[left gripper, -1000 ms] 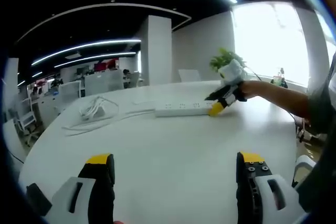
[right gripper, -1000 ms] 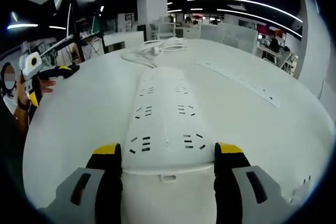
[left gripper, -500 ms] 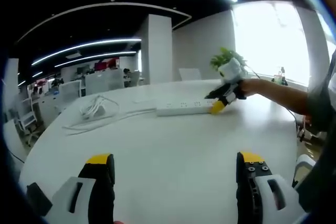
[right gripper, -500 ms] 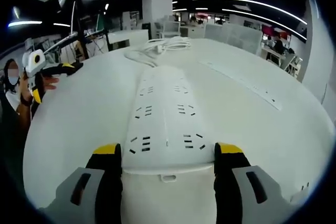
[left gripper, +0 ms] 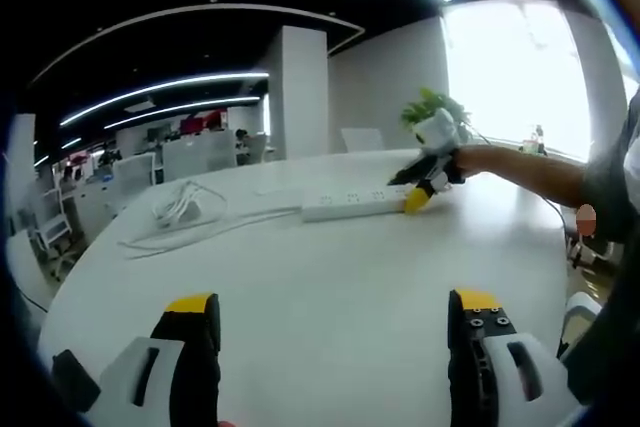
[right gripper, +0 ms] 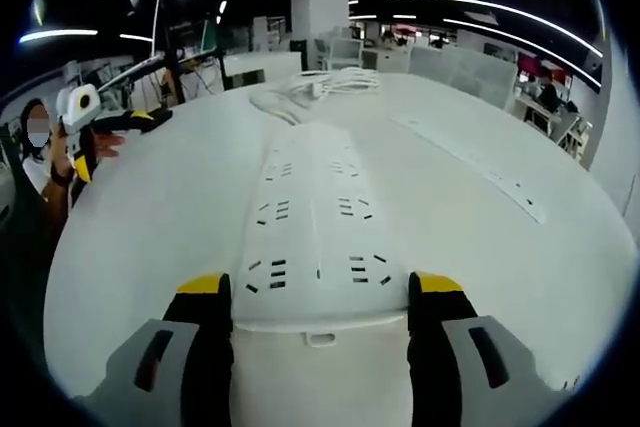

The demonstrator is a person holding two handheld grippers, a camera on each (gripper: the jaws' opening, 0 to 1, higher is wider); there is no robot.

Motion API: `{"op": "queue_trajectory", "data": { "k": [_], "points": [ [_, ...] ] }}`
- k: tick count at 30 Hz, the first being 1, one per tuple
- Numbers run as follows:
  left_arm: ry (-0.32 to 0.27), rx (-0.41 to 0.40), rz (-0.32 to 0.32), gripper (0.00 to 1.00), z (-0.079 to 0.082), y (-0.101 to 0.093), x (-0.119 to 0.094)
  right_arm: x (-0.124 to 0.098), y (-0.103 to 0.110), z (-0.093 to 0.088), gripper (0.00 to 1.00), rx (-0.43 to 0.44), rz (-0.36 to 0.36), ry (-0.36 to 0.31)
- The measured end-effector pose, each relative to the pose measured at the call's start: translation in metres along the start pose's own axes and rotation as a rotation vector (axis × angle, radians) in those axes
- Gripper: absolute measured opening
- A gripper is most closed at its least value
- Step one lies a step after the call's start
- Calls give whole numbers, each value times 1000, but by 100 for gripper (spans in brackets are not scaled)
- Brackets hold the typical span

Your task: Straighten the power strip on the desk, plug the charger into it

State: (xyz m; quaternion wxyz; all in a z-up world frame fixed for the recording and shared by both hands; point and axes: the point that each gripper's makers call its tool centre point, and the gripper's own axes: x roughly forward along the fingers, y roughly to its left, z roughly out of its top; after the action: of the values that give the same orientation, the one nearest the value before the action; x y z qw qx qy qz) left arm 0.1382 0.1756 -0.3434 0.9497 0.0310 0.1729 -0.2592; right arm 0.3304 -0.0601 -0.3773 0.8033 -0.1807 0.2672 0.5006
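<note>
Currently my right gripper (right gripper: 318, 292) is straddling the near end of the power strip (right gripper: 314, 227), one jaw on each long side, the yellow tips lying against or just beside its edges. I am judging this as a pinch across the strip's width, though actual contact is not resolvable in the right gripper view. From that gripper outward, the strip's long axis is running straight ahead, away from me across the white bench (right gripper: 150, 217), with its socket rows facing up. Beyond its far end, a coiled white cable with the charger (right gripper: 322, 85) is lying on the bench, well apart from my jaws. A second, thinner white strip (right gripper: 470, 155) is lying off to the right of the first.

My left gripper (left gripper: 325, 309) is hovering over bare bench with its jaws spread wide, holding nothing. In the left gripper view, the power strip (left gripper: 355, 204) is lying crosswise, well ahead, with the right gripper (left gripper: 420, 195) at its right end and the coil (left gripper: 180, 209) off to its left.

The coming move is turning on this: the right gripper is controlling the strip's heading, while the free left gripper is the one available for fetching the charger.
</note>
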Motion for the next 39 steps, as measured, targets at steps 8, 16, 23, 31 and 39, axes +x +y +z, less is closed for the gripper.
{"op": "queue_trajectory", "data": {
  "k": [8,16,23,31,39],
  "points": [
    [5,3,5,98,0,1,-1,0,-4,0,70,-33,46,8],
    [14,4,2,98,-1,0,3,1,-10,-1,70,-71,94,32],
    [18,4,-1,98,-1,-1,7,2,-14,-1,71,-101,134,28],
    [25,6,-7,98,-2,-1,13,3,-19,-2,70,-127,166,38],
    [33,5,-2,98,-3,1,19,5,-25,-1,70,-159,201,41]
  ]
}}
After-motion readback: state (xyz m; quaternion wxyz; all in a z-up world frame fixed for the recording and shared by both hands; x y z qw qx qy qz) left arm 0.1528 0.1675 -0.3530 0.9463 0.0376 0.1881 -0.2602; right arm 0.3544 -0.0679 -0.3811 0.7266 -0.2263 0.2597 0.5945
